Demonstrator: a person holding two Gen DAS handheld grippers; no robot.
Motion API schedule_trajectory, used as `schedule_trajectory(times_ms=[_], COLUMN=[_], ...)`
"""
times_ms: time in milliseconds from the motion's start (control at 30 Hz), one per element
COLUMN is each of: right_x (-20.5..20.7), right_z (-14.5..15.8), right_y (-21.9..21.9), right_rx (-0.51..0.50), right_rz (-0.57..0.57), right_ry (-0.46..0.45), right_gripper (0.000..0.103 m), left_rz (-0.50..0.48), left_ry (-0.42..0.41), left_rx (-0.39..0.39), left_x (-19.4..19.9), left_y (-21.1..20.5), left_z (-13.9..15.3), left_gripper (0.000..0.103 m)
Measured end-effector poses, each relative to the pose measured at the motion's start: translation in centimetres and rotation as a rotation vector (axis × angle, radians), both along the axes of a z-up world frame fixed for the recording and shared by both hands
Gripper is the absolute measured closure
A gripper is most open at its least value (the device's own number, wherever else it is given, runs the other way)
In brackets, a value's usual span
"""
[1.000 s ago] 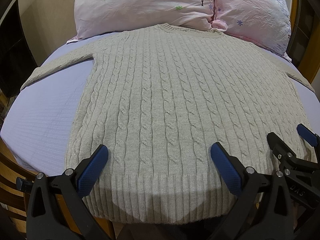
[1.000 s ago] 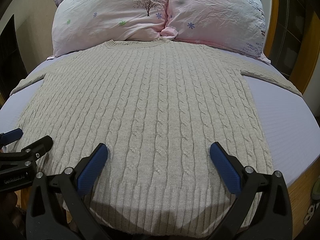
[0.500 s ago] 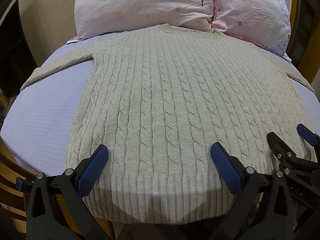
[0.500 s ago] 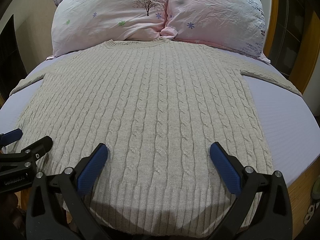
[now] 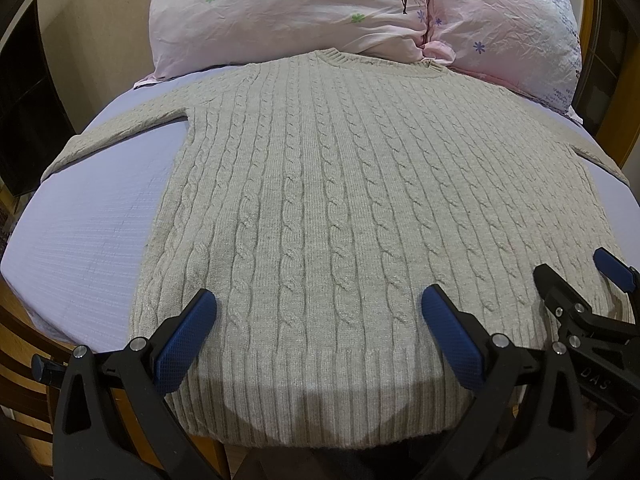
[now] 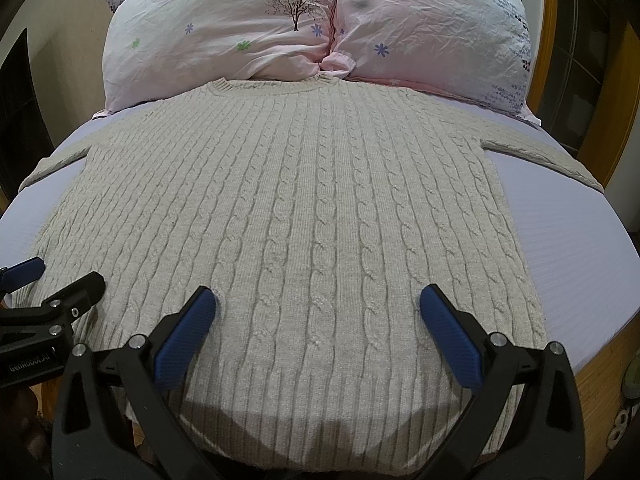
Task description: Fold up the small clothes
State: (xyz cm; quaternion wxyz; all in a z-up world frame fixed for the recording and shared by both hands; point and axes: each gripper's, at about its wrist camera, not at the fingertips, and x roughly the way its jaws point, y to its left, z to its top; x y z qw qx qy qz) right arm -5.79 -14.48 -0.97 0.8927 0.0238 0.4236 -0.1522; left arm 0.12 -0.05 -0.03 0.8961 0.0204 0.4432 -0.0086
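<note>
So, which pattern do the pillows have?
The pillows are pale pink, printed with small flowers and a dark tree; the right wrist view shows it best.

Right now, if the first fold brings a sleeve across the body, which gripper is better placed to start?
Roughly even, slight edge left. The left gripper and right gripper both hang open over the sweater's hem. The left sleeve lies flat and fully visible on the sheet; the right sleeve runs to the bed edge.

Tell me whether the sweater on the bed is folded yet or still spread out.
Spread out. The sweater lies flat on the bed, both sleeves extended sideways, collar toward the pillows, hem unturned, no fold anywhere.
</note>
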Motion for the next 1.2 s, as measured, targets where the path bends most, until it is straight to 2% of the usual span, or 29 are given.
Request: schedule_trajectory(times_ms=[367,533,600,667,700,800,833,900,967,1000,1067,1133,1200], right_x=[0.0,-0.2,-0.2,-0.8,-0.9,-1.5,-1.7,-2.1,-2.4,-2.8,-3.3,-3.6,-3.7], right_z=[0.1,0.2,1.3,3.1,4.2,7.1,7.8,8.1,7.5,7.0,6.5,6.2,5.9], right_y=[-0.2,-0.6,-1.7,-5.1,-7.1,-15.4,-18.9,-25.9,-31.3,-34.6,-38.5,-41.8,-44.0], right_rx=[-0.001,0.011,0.063,0.205,0.259,0.3,0.304,0.335,0.402,0.449,0.473,0.451,0.44], right_rz=[0.014,0.087,0.125,0.143,0.127,-0.099,-0.207,-0.416,-0.561,-0.657,-0.774,-0.869,-0.94], right_ry=[0.012,-0.025,-0.047,-0.138,-0.184,-0.293,-0.319,-0.332,-0.329,-0.333,-0.333,-0.326,-0.317], right_gripper=[0.002,0.002,0.002,0.002,0.002,0.002,0.003,0.016,0.037,0.041,0.046,0.049,0.053], left_rz=[-0.004,-0.017,-0.034,-0.057,-0.07,-0.087,-0.093,-0.098,-0.087,-0.082,-0.071,-0.055,-0.041], left_ry=[-0.017,-0.017,-0.017,-0.029,-0.054,-0.178,-0.217,-0.284,-0.31,-0.309,-0.305,-0.31,-0.325], left_rx=[0.0,0.002,-0.002,-0.024,-0.06,-0.16,-0.189,-0.237,-0.266,-0.276,-0.323,-0.39,-0.415], left_x=[-0.4,-0.5,-0.3,-0.2,-0.1,0.0,0.1,0.8,2.0,2.5,3.6,4.8,5.3], left_y=[0.0,0.0,0.1,0.5,0.9,2.7,3.2,4.6,5.9,6.2,7.5,8.9,10.1], left_z=[0.2,0.4,0.5,0.7,1.2,2.8,3.3,4.2,4.8,4.9,5.1,5.5,5.8], left_gripper=[0.001,0.001,0.001,0.001,0.001,0.001,0.001,0.001,0.001,0.001,0.001,0.001,0.001])
